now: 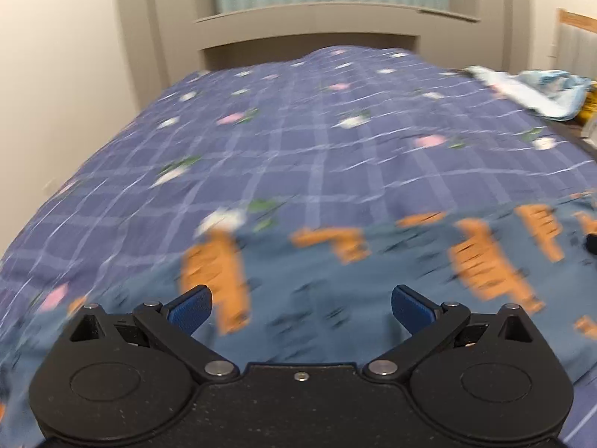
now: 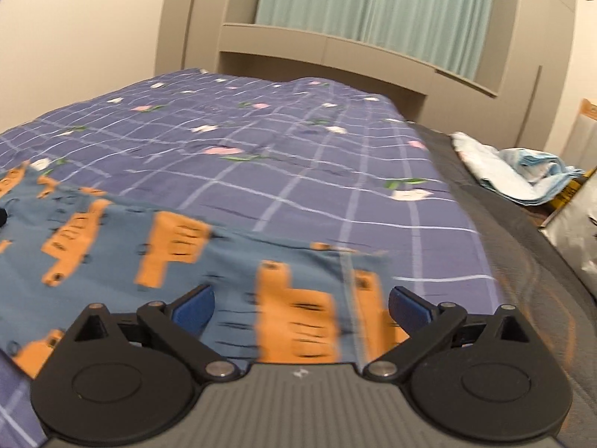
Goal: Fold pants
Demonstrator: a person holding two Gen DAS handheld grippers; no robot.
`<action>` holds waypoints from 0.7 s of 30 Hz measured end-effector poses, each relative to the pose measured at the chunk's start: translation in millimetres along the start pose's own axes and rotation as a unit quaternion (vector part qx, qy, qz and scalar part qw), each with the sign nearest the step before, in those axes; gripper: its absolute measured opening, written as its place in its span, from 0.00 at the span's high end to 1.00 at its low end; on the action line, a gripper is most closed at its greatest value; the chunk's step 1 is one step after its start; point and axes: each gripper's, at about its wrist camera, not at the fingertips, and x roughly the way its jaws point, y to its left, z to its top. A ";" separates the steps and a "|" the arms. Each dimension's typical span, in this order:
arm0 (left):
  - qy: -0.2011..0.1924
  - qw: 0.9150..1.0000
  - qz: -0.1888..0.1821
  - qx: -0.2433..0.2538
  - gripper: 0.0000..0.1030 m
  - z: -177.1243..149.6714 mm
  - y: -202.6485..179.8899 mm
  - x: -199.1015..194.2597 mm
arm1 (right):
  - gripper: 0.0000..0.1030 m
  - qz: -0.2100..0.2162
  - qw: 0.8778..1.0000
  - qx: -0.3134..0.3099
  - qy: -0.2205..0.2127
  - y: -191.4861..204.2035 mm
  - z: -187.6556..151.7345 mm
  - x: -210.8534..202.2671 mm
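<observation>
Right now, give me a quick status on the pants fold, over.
Left gripper open, right gripper open, nothing held. Blue pants with orange print lying flat on checked bedspread. Nothing in the way.

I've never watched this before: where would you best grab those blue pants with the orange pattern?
Probably at the pants' right edge, where a seam runs. They lie flat on the bedspread, so the open right tool would come low from the near side and pinch that edge.
</observation>
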 end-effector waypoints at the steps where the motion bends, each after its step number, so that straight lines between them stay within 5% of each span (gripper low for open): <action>1: -0.004 1.000 -0.019 0.008 0.01 6.7 -10.0 1.7 | 0.01 -0.003 1.000 0.004 -0.002 -6.8 -1.4 -2.3; 4: -0.007 0.994 -0.100 0.041 0.01 25.3 -45.8 10.4 | 0.00 -0.014 1.000 0.007 -0.012 -21.1 -6.6 -12.6; 8: 0.011 0.975 -0.198 0.096 0.01 45.9 -98.0 37.5 | 0.00 -0.016 0.999 0.029 -0.010 -40.2 -15.4 -27.2; 17: 0.021 0.946 -0.249 0.204 0.01 81.5 -198.2 94.4 | 0.00 0.084 0.988 0.131 0.019 -77.8 -36.4 -51.5; 21: 0.019 0.945 -0.237 0.226 0.00 86.7 -222.6 106.5 | 0.00 0.125 0.978 0.165 0.028 -83.8 -40.9 -52.2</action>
